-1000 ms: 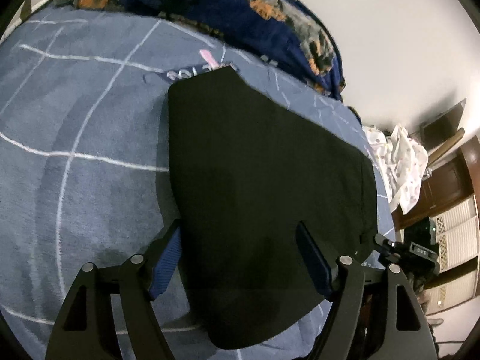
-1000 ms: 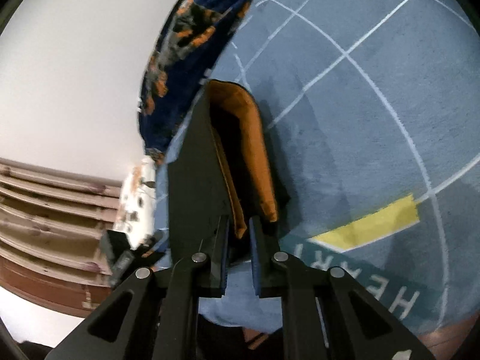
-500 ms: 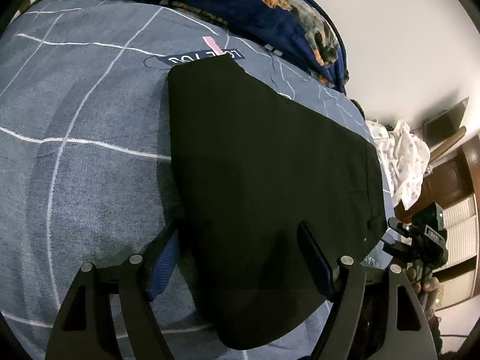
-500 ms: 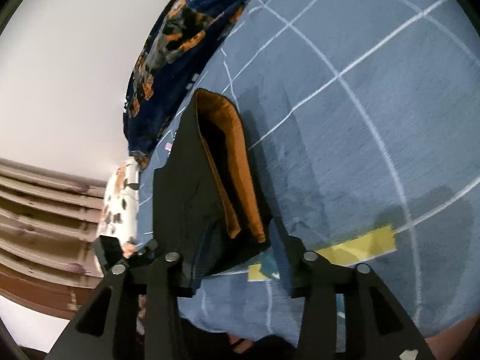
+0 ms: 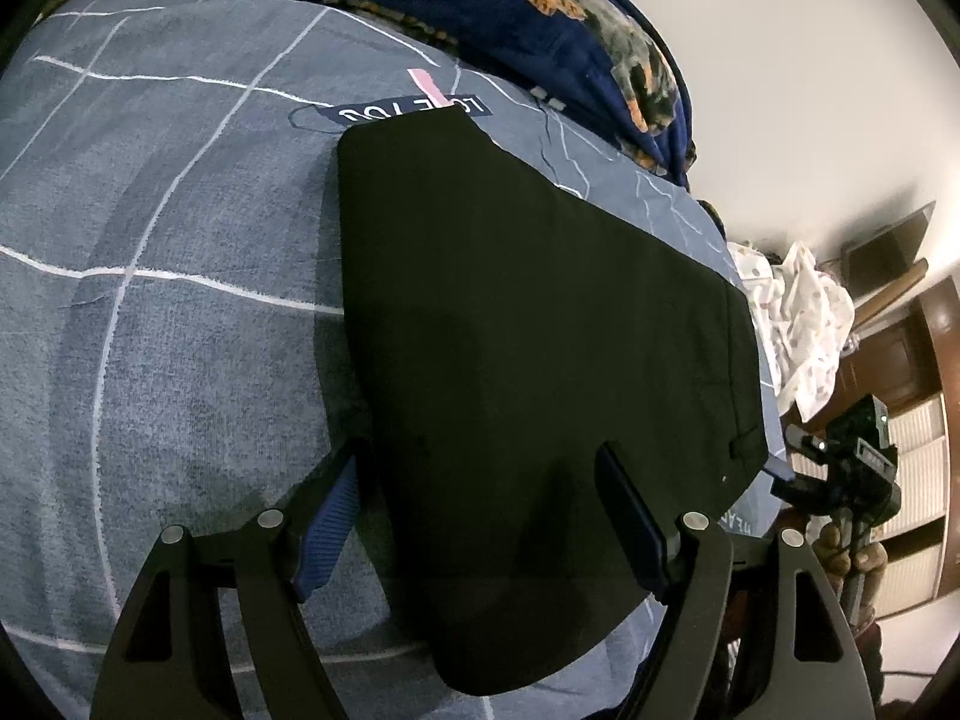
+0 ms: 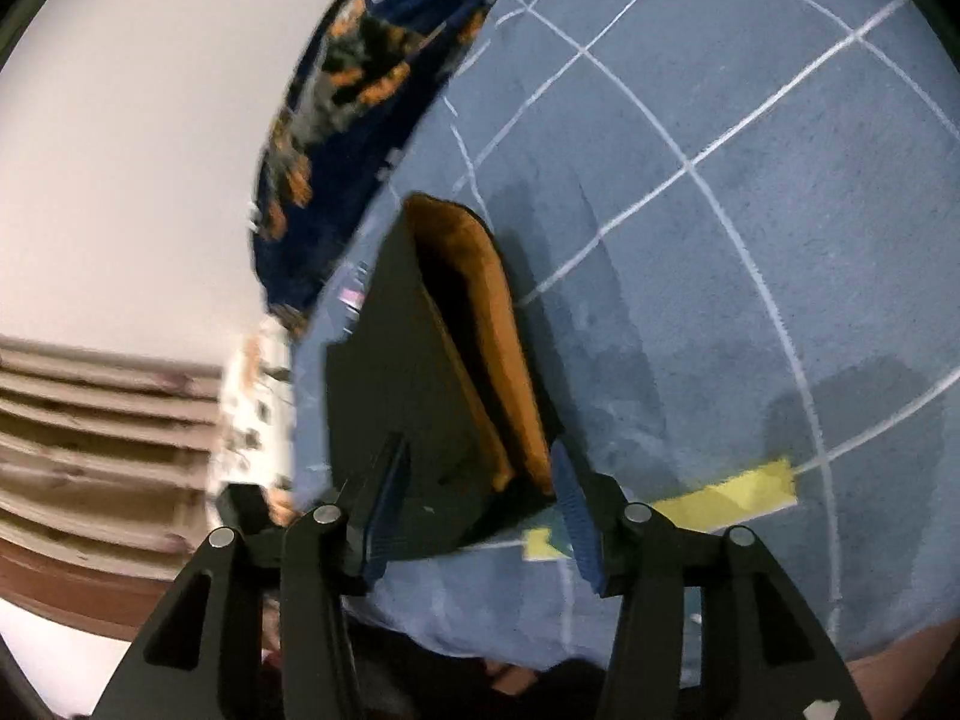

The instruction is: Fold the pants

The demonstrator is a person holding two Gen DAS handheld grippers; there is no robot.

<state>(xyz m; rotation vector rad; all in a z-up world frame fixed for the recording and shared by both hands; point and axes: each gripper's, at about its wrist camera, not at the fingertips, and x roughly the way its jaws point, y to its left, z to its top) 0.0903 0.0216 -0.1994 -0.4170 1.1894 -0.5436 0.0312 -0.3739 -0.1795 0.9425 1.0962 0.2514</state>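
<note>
Folded black pants [image 5: 528,372] lie flat on a bed under a blue-grey grid-patterned bedspread [image 5: 168,312]. The left tool [image 5: 480,510] hovers over the near end of the bundle, its fingers spread wide apart, the blue-padded left finger [image 5: 327,531] just off the pants' left edge, the right finger above the cloth. The right tool [image 6: 480,495], also spread apart and gripping nothing, straddles a near corner of the pants [image 6: 414,396], where an orange lining [image 6: 498,348] shows at the folded edge. A dark patterned blanket [image 5: 540,6] lies at the bed's far side.
</note>
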